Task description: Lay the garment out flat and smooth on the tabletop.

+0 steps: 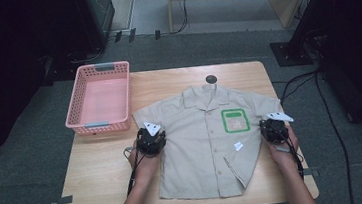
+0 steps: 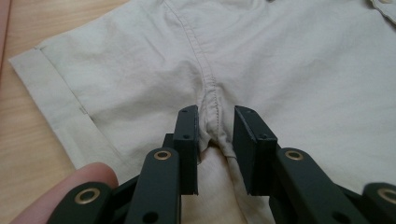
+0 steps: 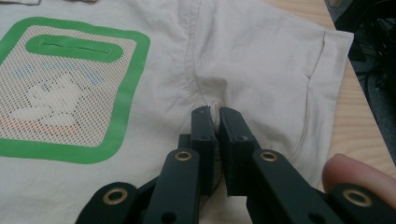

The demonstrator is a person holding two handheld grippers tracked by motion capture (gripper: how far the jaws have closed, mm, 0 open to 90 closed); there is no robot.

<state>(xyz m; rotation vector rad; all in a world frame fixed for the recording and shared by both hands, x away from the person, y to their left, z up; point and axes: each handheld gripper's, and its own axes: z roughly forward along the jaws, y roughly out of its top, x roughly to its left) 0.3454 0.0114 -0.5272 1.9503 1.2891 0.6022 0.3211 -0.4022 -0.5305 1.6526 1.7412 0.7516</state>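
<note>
Shirt: a small beige short-sleeved button-up shirt (image 1: 200, 140), lying flat and front-up on the wooden table (image 1: 101, 185), collar toward the far edge, hem toward the person. It takes up the middle and right of the tabletop.

Pocket: chest pocket (image 1: 234, 120) with a thick green border and a mesh panel, some pale print on it. In the right gripper view it sits off to the left of the jaws.

Left hand-held gripper (image 2: 215, 140): down at the underarm of the shirt's sleeve (image 2: 70, 93) on that side, right where the sleeve seam meets the side seam. Jaws are narrow-ish with a bunched ridge of fabric between them, but there's a bit of daylight on each side of the cloth, so I wouldn't call it a firm pinch.

Right hand-held gripper (image 3: 217, 128): same spot on the opposite sleeve (image 3: 299, 70), at the armpit seam. These jaws are nearly together, with a thin fold of the beige cloth clamped between the pads.

Hands: a fingertip pokes into each gripper view beside the gripper body; forearms come in from the near edge of the table.

Basket: pink plastic basket (image 1: 79, 96) with grey handle clips on the table's far left corner, just beside the shirt's sleeve, not touching as far as I can see.
</note>
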